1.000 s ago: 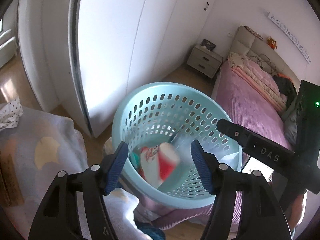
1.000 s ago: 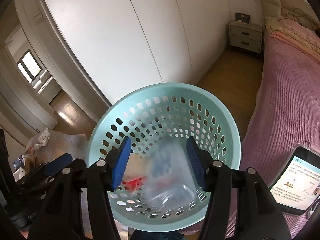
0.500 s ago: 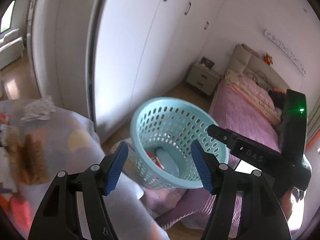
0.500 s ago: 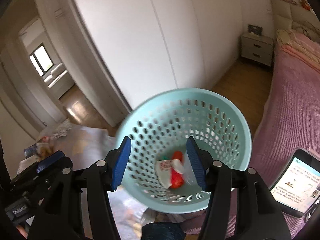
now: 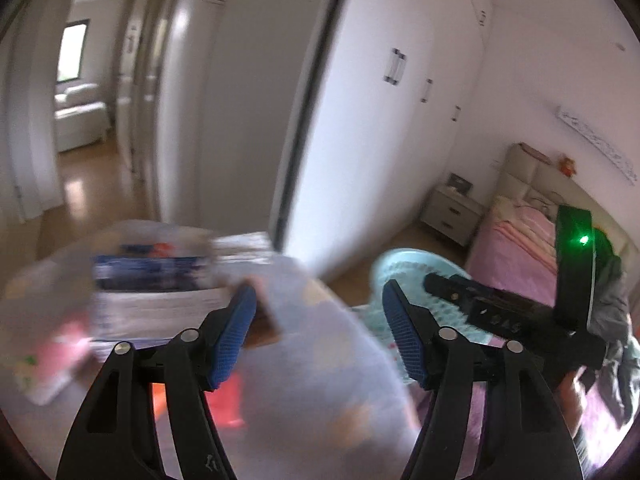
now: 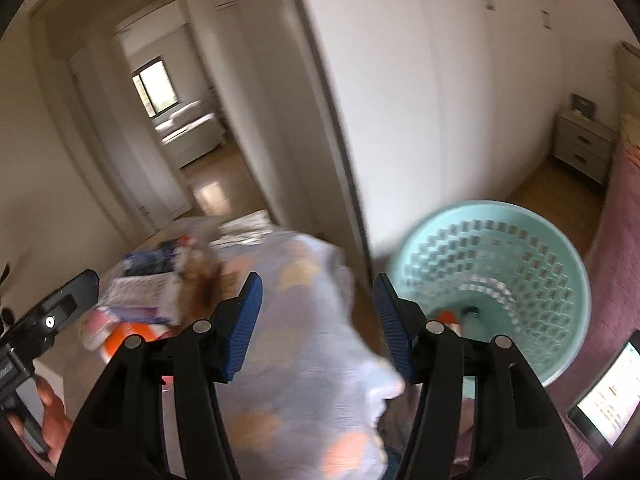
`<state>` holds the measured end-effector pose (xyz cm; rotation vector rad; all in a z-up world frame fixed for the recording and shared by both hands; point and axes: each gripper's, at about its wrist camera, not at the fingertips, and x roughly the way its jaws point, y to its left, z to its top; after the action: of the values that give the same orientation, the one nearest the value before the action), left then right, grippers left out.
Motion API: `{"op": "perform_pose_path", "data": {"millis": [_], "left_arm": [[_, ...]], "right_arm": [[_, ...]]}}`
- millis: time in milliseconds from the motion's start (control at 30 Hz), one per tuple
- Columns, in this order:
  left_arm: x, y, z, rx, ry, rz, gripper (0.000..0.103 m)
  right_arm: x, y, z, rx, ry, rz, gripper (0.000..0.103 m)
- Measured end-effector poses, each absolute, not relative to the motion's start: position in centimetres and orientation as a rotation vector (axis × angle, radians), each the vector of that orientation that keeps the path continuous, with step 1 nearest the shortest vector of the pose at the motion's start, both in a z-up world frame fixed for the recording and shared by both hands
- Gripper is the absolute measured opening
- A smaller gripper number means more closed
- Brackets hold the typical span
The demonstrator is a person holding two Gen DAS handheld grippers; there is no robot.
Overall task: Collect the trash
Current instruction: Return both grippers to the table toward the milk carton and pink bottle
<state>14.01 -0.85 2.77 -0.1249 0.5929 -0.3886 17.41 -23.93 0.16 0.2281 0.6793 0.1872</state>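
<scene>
mint-green plastic basket [image 6: 520, 240], its wall full of holes, stands tipped toward the camera at the edge of a pink bed [image 6: 616, 280]. in its bottom lie a red-and-white wrapper [image 6: 446, 317] and a clear bottle [image 6: 472, 314]. the right tongs [image 6: 318, 320] are spread with nothing between the blue pads; they point at a pale cloth [image 6: 316, 344] with orange patches, left of the basket. the left tongs [image 5: 316, 336] have just been opening and are likewise empty, over the same cloth [image 5: 316, 364], with the basket [image 5: 404, 272] to their right. more trash [image 6: 152, 292], blurred packets and papers in blue, white and orange, lies heaped on the cloth's far left side. a phone [image 6: 608, 392] with a lit screen rests on the bed by the basket. white wardrobe doors [image 6: 380, 92] stand behind.
</scene>
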Motion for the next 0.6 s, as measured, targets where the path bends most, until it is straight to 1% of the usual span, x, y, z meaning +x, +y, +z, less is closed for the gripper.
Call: {"op": "perform_pose_path", "data": {"millis": [33, 67, 100, 267, 367, 500, 600], "left_arm": [[13.7, 0.5, 2.6, -0.115, 0.592, -0.359, 0.072], [13.4, 1.9, 2.4, -0.105, 0.591, -0.326, 0.072], [13.2, 3.6, 2.1, -0.099, 0.592, -0.291, 0.072], [13.6, 10.2, 0.8, -0.103, 0.625, -0.162, 0.072], [14.0, 13.9, 0.1, -0.100, 0.632, -0.068, 0.072], [15.3, 17.3, -1.5, -0.089, 0.678, -0.011, 0.072], [16.6, 19.4, -2.9, -0.131, 0.720, -0.049, 0.072]], "right_arm": [[17.5, -23.0, 0.2, 0.221, 0.678, 0.219, 0.057], [17.5, -21.7, 0.4, 0.206, 0.676, 0.259, 0.063], [17.3, -20.8, 0.4, 0.190, 0.674, 0.275, 0.065], [17.9, -15.7, 0.6, 0.120, 0.674, 0.383, 0.066], [18.9, -12.6, 0.3, 0.095, 0.693, 0.450, 0.077], [20.8, -8.2, -0.5, 0.054, 0.748, 0.556, 0.078], [22.3, -5.6, -0.9, 0.024, 0.762, 0.586, 0.078]]}}
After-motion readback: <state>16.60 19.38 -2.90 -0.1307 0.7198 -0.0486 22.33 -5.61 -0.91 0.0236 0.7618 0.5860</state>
